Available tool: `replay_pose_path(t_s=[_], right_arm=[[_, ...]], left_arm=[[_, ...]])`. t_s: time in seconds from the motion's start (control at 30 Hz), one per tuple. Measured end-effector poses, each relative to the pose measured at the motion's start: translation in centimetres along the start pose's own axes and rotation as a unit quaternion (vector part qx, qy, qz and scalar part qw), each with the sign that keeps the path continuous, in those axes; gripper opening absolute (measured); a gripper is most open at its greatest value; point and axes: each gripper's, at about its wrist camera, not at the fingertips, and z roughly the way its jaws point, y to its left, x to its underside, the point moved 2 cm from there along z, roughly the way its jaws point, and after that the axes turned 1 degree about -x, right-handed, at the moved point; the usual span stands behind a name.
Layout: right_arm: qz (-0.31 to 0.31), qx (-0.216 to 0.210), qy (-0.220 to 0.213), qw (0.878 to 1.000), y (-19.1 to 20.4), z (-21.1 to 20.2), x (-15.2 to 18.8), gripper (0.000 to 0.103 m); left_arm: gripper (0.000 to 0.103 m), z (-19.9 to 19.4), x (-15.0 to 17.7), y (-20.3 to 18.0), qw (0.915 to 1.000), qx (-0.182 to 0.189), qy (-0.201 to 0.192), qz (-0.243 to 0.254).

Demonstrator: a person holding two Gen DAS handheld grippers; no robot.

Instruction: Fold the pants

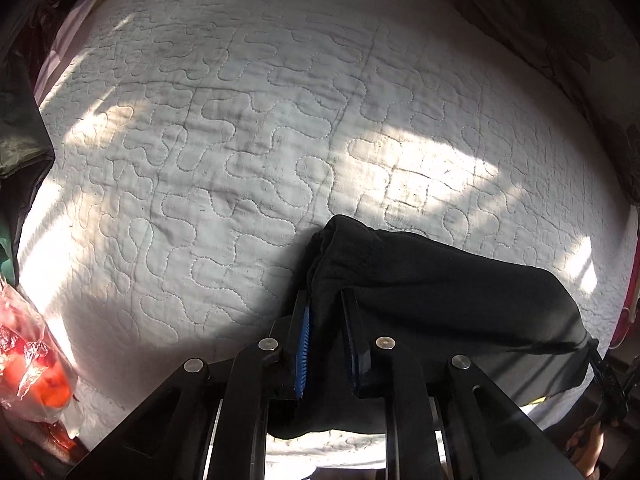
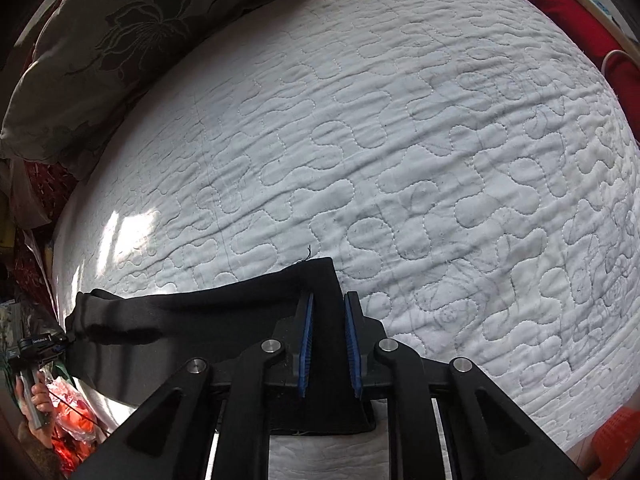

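Left wrist view: left tongs (image 1: 326, 336) point forward over the white quilted bed (image 1: 248, 128), blue-padded fingers (image 1: 304, 350) clamped on one end of the black pants (image 1: 432, 296), which stretch as a dark band to the right above the quilt. Right wrist view: right tongs (image 2: 329, 340) likewise angled down toward the bed (image 2: 400, 140), fingers (image 2: 307, 344) gripping a corner of the pants (image 2: 208, 316); the cloth runs left to the other tongs (image 2: 40, 342), a hand (image 2: 36, 400) on their handle. Patterned pillow (image 2: 120, 40) lies at the bed's far left edge, orange plastic bag (image 1: 36, 364) beside the bed.
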Motion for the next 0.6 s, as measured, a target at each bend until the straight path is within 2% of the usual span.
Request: replay_pose_path(t_s=[0.07,0.2,0.23,0.33,0.47,0.5,0.53,0.6], right_arm=[[0.006,0.006,0.001,1.0,0.0,-0.5,0.3,0.027],[0.031,-0.014,-0.002,0.999,-0.4,-1.7,1.1,0.039],[0.033,-0.017,0.002,0.999,-0.5,-1.7,1.5,0.041],[0.033,-0.01,0.017,0.999,-1.0,-1.5,2.9,0.041],[0.035,-0.004,0.028,0.999,-1.3,-0.8,4.5,0.041],[0.029,-0.001,0.031,0.999,-1.3,-0.5,4.8,0.038],[0.02,0.001,0.034,0.999,-1.0,-0.4,4.9,0.025],[0.019,-0.001,0.038,0.999,-0.9,-0.6,4.9,0.018]], left_arm=[[0.021,0.0,0.0,0.0,1.0,0.003,0.007,0.006],[0.043,-1.5,0.9,1.1,0.999,0.041,0.004,-0.014],[0.051,-2.0,1.4,1.1,0.9988,0.046,0.002,-0.016],[0.063,-2.1,3.2,1.2,0.9985,0.054,0.001,-0.004],[0.063,0.0,4.7,0.6,0.9991,0.024,0.029,0.017],[0.058,0.6,4.7,0.5,0.9992,0.003,0.033,0.024],[0.043,1.1,4.7,0.3,0.9989,-0.014,0.034,0.031],[0.032,1.9,4.6,0.1,0.9984,-0.009,0.048,0.03]])
